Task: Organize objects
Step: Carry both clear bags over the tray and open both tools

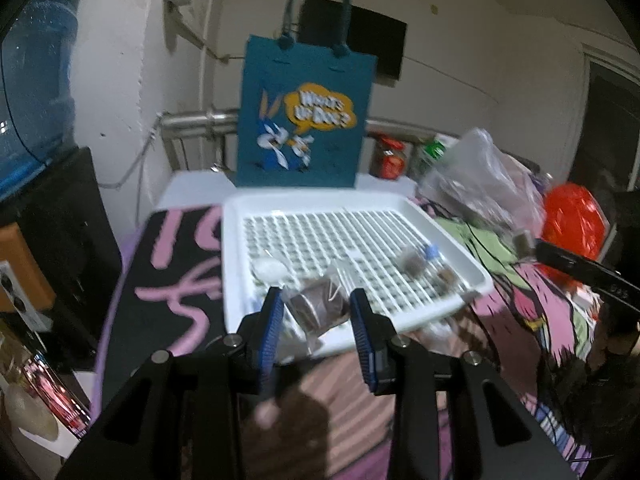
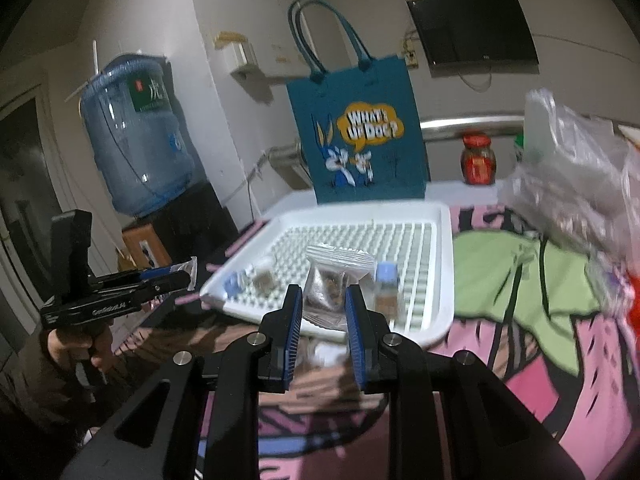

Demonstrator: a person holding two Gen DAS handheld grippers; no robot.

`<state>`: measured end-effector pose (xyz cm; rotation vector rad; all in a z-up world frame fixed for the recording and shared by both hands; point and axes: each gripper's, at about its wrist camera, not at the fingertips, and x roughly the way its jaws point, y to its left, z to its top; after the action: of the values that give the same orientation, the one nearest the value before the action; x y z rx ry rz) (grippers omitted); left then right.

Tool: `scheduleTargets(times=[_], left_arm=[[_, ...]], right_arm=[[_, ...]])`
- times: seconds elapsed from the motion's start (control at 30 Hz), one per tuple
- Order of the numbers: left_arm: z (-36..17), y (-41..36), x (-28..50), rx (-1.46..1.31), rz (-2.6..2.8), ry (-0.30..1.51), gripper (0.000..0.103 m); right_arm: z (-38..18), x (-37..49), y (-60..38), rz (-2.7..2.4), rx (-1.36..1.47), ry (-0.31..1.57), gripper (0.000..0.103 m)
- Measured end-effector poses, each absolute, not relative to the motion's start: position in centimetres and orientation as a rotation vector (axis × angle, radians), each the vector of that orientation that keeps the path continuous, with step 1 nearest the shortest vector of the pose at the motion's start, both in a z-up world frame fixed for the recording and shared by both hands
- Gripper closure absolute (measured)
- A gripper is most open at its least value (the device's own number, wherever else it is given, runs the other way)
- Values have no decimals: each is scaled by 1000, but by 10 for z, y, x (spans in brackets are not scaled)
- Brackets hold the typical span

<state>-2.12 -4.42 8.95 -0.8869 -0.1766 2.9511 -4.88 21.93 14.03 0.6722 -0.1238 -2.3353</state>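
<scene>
L gripper (image 1: 316,312) clenched on a clear packet w/ brown contents (image 1: 320,304); R gripper (image 2: 322,308) grasping a similar packet (image 2: 334,280), prob. lifted, blurry. Both over near edge of white grid tray (image 1: 476,276), teal tote bag (image 1: 304,120) behind.

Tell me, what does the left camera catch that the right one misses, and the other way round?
Only the left wrist view shows the red plastic bag and a brown-filled packet between the left tool. Only the right wrist view shows the whole water jug, the hand holding the other tool, and a silvery packet in the right tool. Both show the blue bag and white tray.
</scene>
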Motion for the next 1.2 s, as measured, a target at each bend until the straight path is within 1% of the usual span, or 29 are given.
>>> scheduleTargets(times=[0.13,0.3,0.37,0.53,0.9,1.07,1.1,1.13,1.17,1.2], left_arm=[[96,-56,-47,-902,2966,-190,70],[86,-57,-89,-998,2933,-220,70],[77,-54,-104,-1044,2924,-211,70],[56,-45,-139,-1140,2887,-193,70],[26,-31,-175,-1273,2847,-148,70],[25,-33,-178,-1292,2832,-184,64],[27,-34,-177,-1281,2829,-203,63],[31,-36,-175,-1260,2833,-223,56],[35,-37,-172,-1237,2837,-238,48],[40,-38,-168,-1209,2841,-251,46]], right_arm=[[158,-73,217,-2327,655,-152,82],[161,-107,211,-2312,703,-177,82],[155,-122,207,-2299,748,-190,82],[133,-160,187,-2311,866,-128,82],[85,-213,168,-2316,1099,-73,82],[73,-221,169,-2331,1144,-82,80],[74,-221,170,-2339,1142,-94,72],[76,-220,172,-2341,1140,-112,67],[80,-217,176,-2343,1122,-143,58],[85,-214,178,-2342,1099,-161,53]])
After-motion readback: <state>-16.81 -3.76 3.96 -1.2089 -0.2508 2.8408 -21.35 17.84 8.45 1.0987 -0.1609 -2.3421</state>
